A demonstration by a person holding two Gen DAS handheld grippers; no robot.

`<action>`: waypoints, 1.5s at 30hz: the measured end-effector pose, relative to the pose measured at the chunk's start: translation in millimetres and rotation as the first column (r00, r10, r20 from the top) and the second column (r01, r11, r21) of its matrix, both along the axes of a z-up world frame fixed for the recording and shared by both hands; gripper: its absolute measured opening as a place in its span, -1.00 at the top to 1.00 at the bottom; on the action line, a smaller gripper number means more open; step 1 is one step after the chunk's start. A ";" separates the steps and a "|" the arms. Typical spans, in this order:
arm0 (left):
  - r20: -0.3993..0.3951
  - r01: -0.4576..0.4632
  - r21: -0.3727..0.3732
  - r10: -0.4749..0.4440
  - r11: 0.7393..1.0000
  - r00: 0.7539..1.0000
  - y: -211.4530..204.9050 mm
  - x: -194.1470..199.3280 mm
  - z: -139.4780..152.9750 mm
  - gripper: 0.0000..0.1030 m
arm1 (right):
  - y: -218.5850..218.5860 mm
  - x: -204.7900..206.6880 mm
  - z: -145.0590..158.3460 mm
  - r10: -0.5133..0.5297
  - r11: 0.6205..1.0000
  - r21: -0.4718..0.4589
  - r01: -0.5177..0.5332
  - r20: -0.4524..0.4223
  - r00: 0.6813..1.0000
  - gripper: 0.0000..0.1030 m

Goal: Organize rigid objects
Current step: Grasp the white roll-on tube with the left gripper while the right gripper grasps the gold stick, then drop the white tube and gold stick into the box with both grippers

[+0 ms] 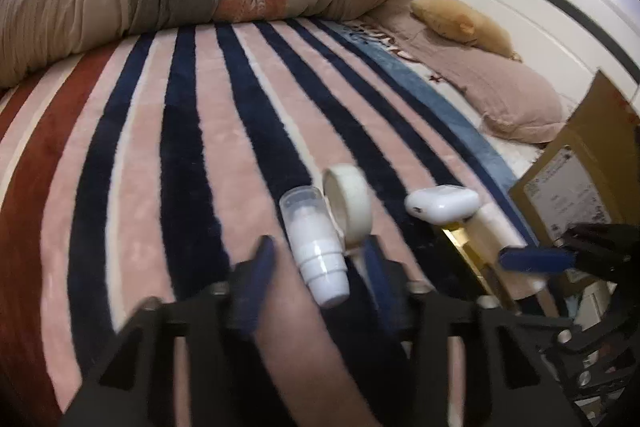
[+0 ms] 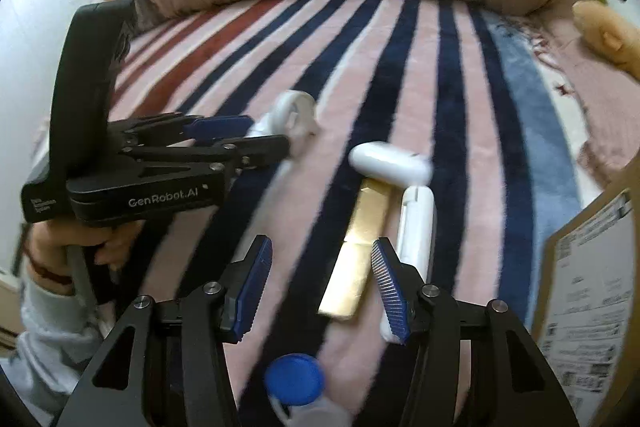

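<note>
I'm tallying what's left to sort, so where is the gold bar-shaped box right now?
In the right wrist view the gold box lies flat on the striped blanket, just ahead of the open right gripper, alongside the long white stick and below the white oval case.

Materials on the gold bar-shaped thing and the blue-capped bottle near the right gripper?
Gold bar: looks like metallic foil or foil-faced card, flat, with a brushed sheen and a seam across it. Blue-capped bottle: likely plastic, with an opaque matte blue cap and a translucent body; blurred.
</note>
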State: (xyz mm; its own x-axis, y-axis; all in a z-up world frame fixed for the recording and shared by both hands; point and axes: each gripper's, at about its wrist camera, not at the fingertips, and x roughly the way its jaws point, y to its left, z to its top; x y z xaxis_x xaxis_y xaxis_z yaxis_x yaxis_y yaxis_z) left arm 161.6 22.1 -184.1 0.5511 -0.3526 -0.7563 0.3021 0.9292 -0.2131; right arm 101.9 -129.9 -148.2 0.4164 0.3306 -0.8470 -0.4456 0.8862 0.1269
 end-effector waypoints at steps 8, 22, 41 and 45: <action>0.008 -0.015 0.039 0.014 0.999 1.000 -2.6 4.5 -3.8 0.56 | 2.9 7.8 -6.5 0.005 1.000 -0.005 -0.005 -0.017 1.000 0.09; -0.009 -0.041 0.031 0.042 0.999 0.999 16.6 -26.0 -3.4 0.55 | 10.5 14.5 -18.3 -0.032 0.996 -0.077 0.035 0.029 0.999 0.65; 0.211 -0.052 0.035 0.044 0.998 0.976 -1.6 -98.7 125.4 0.59 | 3.5 -51.9 81.1 0.088 0.984 0.127 -0.121 0.240 0.967 0.73; 0.280 0.018 0.034 -0.027 0.999 0.960 -37.1 -117.6 167.7 0.59 | -32.1 -73.9 125.9 0.073 0.975 0.173 -0.138 0.334 0.940 0.74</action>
State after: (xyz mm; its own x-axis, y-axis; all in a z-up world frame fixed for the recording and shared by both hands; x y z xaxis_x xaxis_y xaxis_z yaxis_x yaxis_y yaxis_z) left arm 44.0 -15.1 -16.4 0.7346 -0.3465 -0.5833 0.3664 0.9262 -0.0888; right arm 27.9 -162.0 -22.3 0.6112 0.5299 -0.5880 -0.5804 0.8051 0.1223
